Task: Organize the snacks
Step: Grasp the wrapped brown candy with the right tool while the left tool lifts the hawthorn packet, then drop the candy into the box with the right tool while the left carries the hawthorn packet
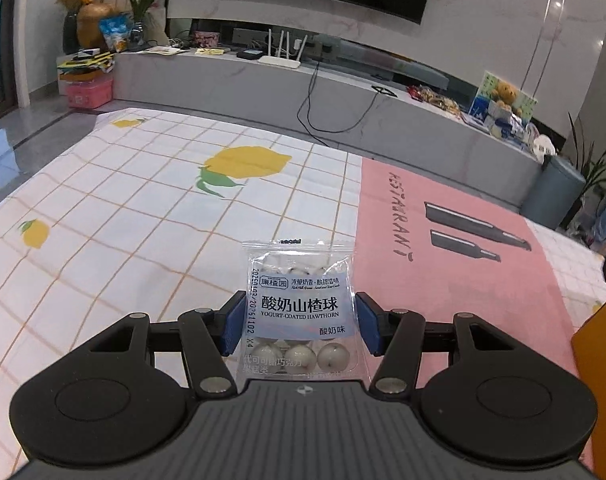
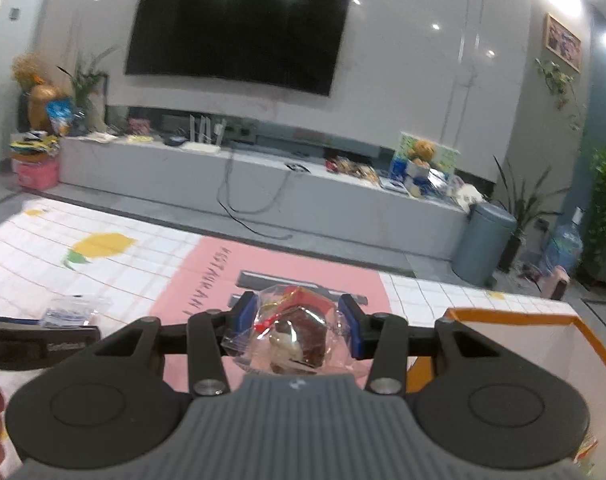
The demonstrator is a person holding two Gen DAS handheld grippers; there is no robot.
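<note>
Above the bench (image 1: pixel 103 184), spread with a lemon-print cloth (image 1: pixel 151 216) and a pink mat (image 1: pixel 443 240), two snacks held clear of the surface, one per gripper. In the left gripper (image 1: pixel 299 326), blue pads closed partway against both side edges of a clear hawthorn packet (image 1: pixel 299 308), label upright and facing the camera, white coated balls visible at top and bottom. In the right gripper (image 2: pixel 299 322), pads likewise pinched in on a clear-wrapped chocolate snack (image 2: pixel 295 332), dark brown with a red patch, wrapper crumpled between the pads. Just beside the right gripper, low and to the right, an orange-rimmed box (image 2: pixel 515 316), white inside, likely the destination; contents not visible from this angle. Same box probably the orange edge at the far right of the left view. Judged as mid-task: both pickups done, neither snack yet deposited, and no way to tell how many already sit in the box. Count, as far as visible: two grippers, two held snacks, one box, one mat, no loose snacks on the visible stretch of bench. In the right view, the left gripper and its packet glimpsed at the left edge, well apart from the box. More packets on the far TV console (image 2: pixel 263 176), too small and blurred to number, and probably outside the job.
</note>
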